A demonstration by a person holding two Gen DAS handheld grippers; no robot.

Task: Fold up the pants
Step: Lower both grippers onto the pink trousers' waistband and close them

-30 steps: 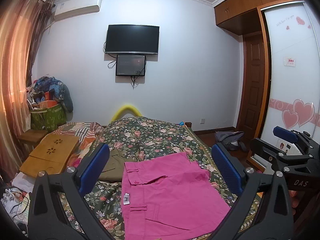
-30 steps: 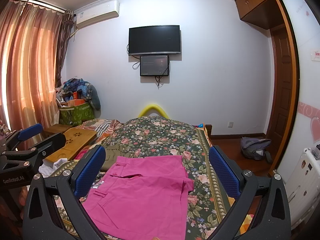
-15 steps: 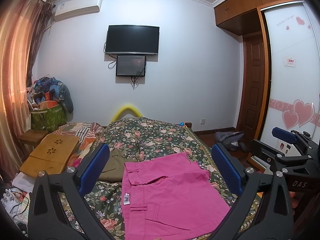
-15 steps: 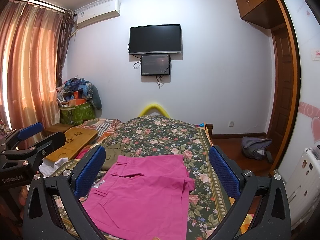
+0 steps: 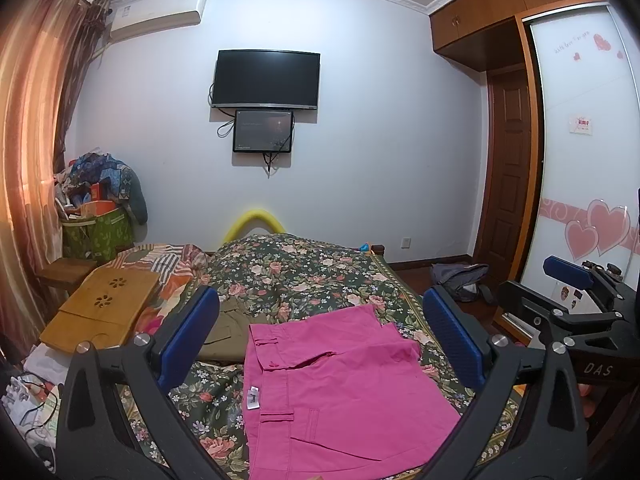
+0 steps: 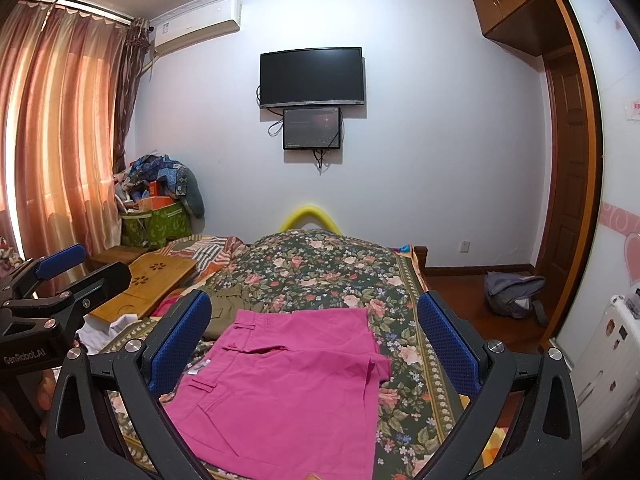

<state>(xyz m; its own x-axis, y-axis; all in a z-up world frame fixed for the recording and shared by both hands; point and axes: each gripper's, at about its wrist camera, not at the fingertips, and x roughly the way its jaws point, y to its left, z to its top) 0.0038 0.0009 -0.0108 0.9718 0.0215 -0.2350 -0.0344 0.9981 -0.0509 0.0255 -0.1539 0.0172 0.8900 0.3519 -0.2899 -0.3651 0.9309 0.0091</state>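
Pink pants (image 5: pixel 340 392) lie folded flat on the floral bedspread (image 5: pixel 296 272), waistband to the left with a white tag. They also show in the right wrist view (image 6: pixel 288 384). My left gripper (image 5: pixel 320 340) is open and empty, held above the pants. My right gripper (image 6: pixel 312 340) is open and empty, also above them. Each gripper shows at the edge of the other's view: the right gripper (image 5: pixel 576 304) and the left gripper (image 6: pixel 52 292).
Olive-green folded clothing (image 5: pixel 224 324) lies just beyond the pants on the left. A wooden lap tray (image 5: pixel 100 308) sits at the bed's left side. A bag (image 5: pixel 460 280) lies on the floor right. A wardrobe (image 5: pixel 580 160) stands right.
Both grippers have shifted only slightly; the pants appear a touch lower in the views. Nothing was taken or let go.
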